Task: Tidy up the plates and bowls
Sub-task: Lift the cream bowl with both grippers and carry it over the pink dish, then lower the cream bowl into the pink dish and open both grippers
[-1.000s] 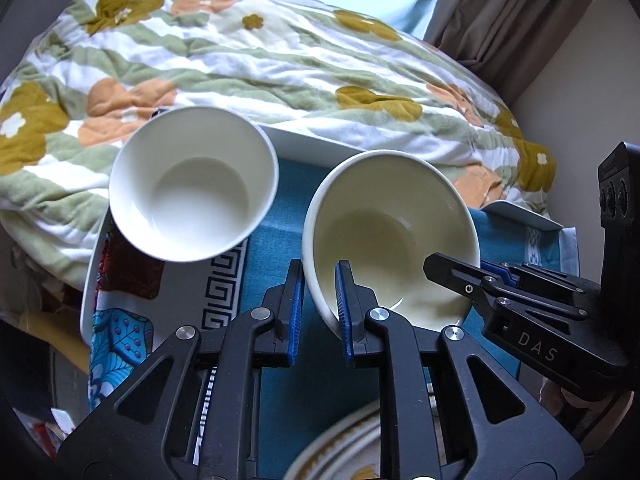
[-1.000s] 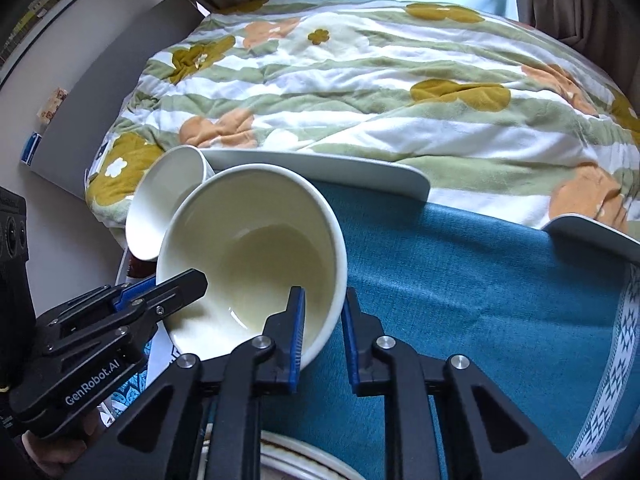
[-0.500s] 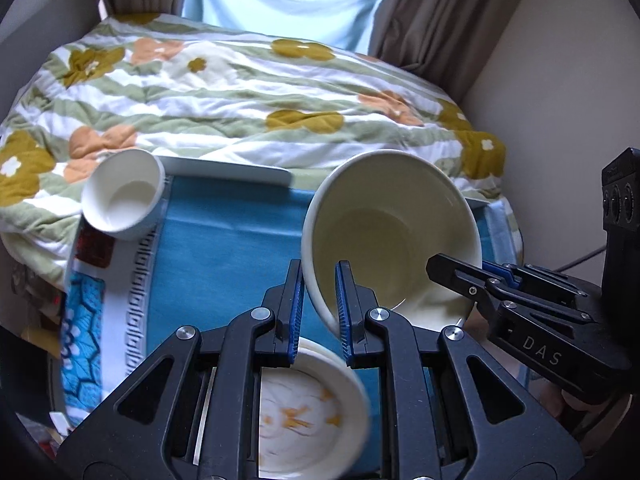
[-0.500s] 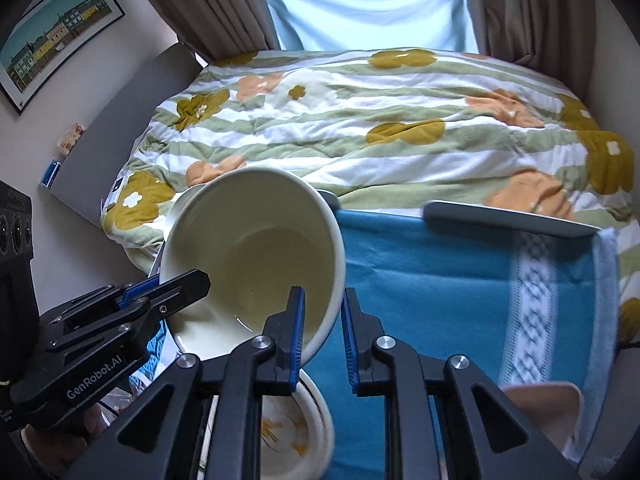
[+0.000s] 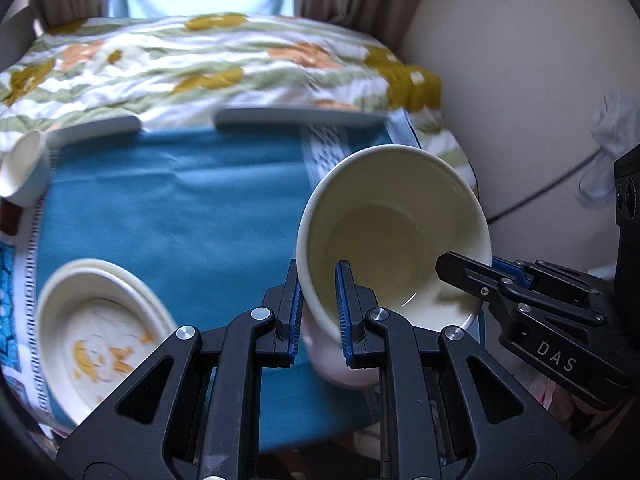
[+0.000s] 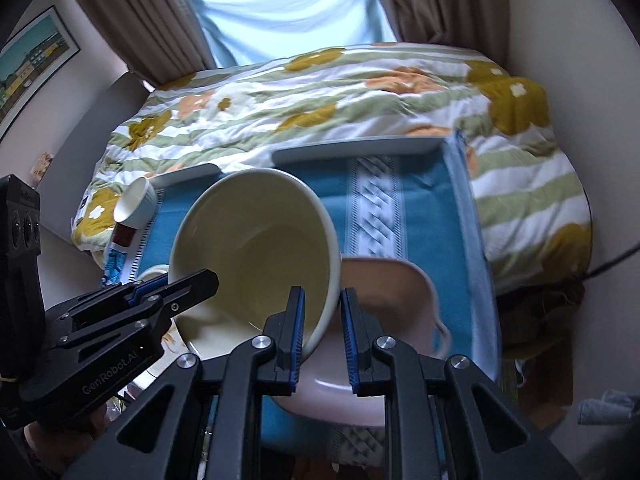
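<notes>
Lying over the tray table [image 6: 352,146]: a blue cloth [image 5: 180,208], bearing a patterned plate [image 5: 96,344] lower left, a small white bowl [image 5: 22,168] upper left.

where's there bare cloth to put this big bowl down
The blue cloth is bare across its middle, between the small white cup, the patterned plates and the cream bowl. Its near right is crowded by the pink handled bowl.
</notes>
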Demonstrator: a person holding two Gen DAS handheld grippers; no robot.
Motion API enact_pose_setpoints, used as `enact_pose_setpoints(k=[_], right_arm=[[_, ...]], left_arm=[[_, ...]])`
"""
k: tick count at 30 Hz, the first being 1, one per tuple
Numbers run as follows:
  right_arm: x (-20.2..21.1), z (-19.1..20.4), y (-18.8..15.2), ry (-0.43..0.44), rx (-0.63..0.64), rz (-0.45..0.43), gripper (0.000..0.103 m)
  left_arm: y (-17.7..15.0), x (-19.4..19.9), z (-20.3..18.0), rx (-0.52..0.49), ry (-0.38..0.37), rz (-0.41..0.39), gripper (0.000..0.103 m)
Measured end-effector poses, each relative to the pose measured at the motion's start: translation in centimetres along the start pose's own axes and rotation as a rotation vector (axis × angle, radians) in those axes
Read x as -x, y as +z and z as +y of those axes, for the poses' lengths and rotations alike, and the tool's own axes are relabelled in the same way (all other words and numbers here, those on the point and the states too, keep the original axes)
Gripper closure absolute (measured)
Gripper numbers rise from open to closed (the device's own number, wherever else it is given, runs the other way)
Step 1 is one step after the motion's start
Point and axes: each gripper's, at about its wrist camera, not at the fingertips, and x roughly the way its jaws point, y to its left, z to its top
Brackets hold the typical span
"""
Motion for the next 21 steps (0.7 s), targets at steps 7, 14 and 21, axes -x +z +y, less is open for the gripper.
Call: enact_pose_setpoints(k=[7, 14, 21], right_arm=[[-2.4, -4.2, -2.7, 0.004, -0.121, 0.054, 0.086], [-4.9, -5.2, -3.9, -0.002, -0.13, 0.093, 0.086], [-5.9, -5.2, -4.0, -0.008, -0.11, 0.104, 0.086]], left_arm=[[-2.0, -4.0, -2.4, -0.083, 0.033, 0.084, 0.089], [-2.7, -6.8, -1.9, -0.146, 0.096, 0.131, 0.089], [-2.3, -7.8, -2.1, -0.196, 0.143, 0.116, 0.089]])
